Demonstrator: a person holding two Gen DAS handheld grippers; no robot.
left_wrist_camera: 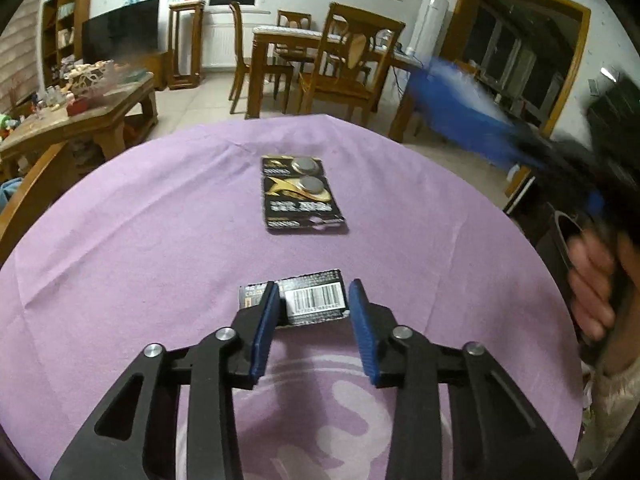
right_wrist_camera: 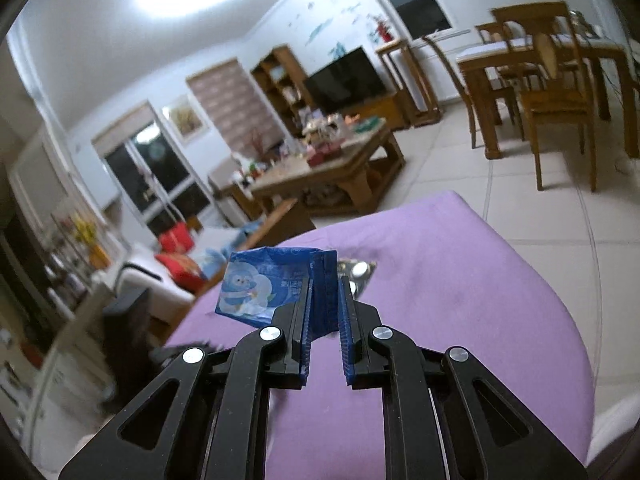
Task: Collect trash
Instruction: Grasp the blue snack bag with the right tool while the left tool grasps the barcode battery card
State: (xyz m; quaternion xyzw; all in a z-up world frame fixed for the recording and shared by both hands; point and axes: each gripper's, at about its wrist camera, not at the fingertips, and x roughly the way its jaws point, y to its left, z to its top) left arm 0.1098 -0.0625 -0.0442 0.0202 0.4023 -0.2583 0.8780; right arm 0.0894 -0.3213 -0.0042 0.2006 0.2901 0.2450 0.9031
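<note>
Item 1 – left gripper: jaws apart, straddling the small black barcode card lying flat on the purple surface. Pads look clear of the card's edges, so I read it as bracketed, not gripped.
Risk: the card is thin and flat. If I close w/ the tips riding high, the pads meet over it and I lift nothing. If I close w/ the tips dragging, I bunch the cloth and pinch that instead.

Item 2 – right gripper: jaws clamped on a folded bit of the blue wrapper, held up off the surface. The larger printed part hangs out to the left of the jaws.
Risk: grip is on 1 crumpled fold only. The foil looks slick, and a quick swing could let it slide out or flap loose. The left wrist view shows this gripper as a blue-black blur at right w/ a hand on it, so it reads as moving fast.

Item 3 – battery blister card: farther out on the surface, 2 coin cells showing, untouched.
Risk: may not be trash at all. I can't tell if the cells are spent.

Item 4 – bin: none in view in either cam, so I can't judge the drop-off path.
</note>
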